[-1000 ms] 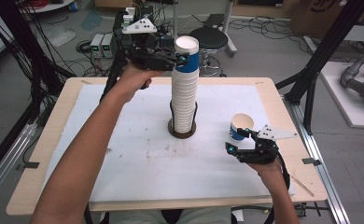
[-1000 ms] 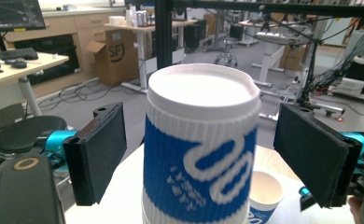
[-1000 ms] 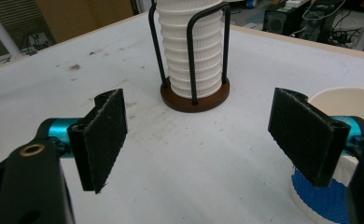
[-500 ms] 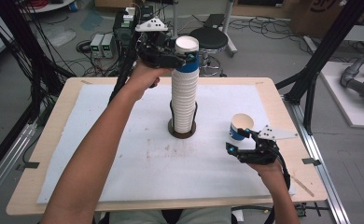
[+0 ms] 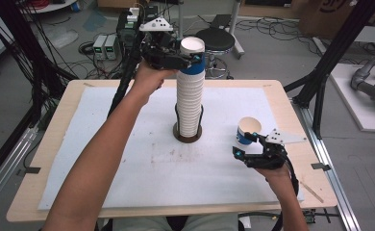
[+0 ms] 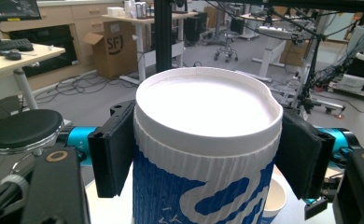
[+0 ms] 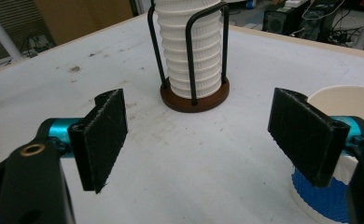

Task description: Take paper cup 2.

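The top blue-and-white ribbed paper cup (image 6: 207, 154) sits between the left gripper's (image 5: 189, 60) black pads, at the head of the tall stack of white ribbed paper cups (image 5: 190, 103). Those jaws have just been closing, and in the left gripper view both pads press the cup's sides just under its rim; the cup's lower part is cut off at the bottom edge. The stack stands in a black wire holder on a round brown wooden base (image 7: 195, 99). The right gripper (image 5: 245, 146) rests low over the white table mat (image 5: 128, 144), jaws wide with nothing between them. A single blue-and-white paper cup (image 7: 332, 186) stands just outside one jaw, partly hidden behind its pad.
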Motion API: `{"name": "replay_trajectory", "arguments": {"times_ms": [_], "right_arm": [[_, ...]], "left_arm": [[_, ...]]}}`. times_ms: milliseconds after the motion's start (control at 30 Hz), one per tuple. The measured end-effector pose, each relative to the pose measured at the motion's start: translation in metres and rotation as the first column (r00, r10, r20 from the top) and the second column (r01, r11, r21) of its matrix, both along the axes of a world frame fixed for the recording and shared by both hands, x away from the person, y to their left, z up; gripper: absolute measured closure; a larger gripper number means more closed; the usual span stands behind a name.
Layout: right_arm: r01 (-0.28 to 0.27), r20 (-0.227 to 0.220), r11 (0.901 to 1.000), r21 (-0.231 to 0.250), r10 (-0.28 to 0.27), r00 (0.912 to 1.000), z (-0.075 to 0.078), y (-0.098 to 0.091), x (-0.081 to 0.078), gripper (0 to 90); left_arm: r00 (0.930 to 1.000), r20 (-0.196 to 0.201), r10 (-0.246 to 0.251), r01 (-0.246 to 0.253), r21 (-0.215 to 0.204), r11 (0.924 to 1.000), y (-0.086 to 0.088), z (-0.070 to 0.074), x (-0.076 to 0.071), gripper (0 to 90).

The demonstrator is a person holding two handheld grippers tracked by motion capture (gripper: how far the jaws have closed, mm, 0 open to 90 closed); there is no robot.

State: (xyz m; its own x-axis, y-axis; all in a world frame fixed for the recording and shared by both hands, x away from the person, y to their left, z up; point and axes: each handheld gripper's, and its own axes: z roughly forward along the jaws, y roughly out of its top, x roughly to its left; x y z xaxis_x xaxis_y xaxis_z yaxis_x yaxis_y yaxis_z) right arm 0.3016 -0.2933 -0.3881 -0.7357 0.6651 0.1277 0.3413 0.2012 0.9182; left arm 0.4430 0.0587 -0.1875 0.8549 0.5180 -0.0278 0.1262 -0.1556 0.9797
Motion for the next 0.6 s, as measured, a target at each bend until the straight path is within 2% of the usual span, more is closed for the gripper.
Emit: {"name": "replay_trajectory", "arguments": {"times_ms": [67, 233, 433, 500, 600], "right_arm": [[0.0, 0.0, 1.0, 0.0, 0.0, 1.0, 0.0, 0.0, 0.0, 20.4], [0.001, -0.004, 1.0, -0.001, -0.001, 1.0, 0.0, 0.0, 0.0, 20.4], [0.001, -0.001, 1.0, -0.003, -0.001, 1.0, -0.001, 0.0, 0.0, 20.4], [0.0, 0.0, 1.0, -0.001, 0.0, 1.0, 0.0, 0.0, 0.0, 20.4], [0.0, -0.002, 1.0, 0.001, 0.0, 1.0, 0.0, 0.0, 0.0, 20.4]], "left_arm": [[1.0, 0.003, -0.001, 0.001, 0.003, 1.0, 0.0, 0.001, 0.0, 28.3], [0.9997, 0.024, 0.005, -0.005, -0.024, 0.9997, 0.002, 0.007, -0.003, 29.1], [0.9985, 0.054, 0.009, -0.006, -0.044, 0.999, 0.005, 0.019, -0.008, 29.3], [0.9975, 0.068, 0.018, -0.013, -0.073, 0.9973, 0.007, 0.025, -0.011, 29.4], [0.997, 0.077, 0.014, -0.008, -0.076, 0.9971, 0.01, 0.032, -0.013, 29.5]]}}
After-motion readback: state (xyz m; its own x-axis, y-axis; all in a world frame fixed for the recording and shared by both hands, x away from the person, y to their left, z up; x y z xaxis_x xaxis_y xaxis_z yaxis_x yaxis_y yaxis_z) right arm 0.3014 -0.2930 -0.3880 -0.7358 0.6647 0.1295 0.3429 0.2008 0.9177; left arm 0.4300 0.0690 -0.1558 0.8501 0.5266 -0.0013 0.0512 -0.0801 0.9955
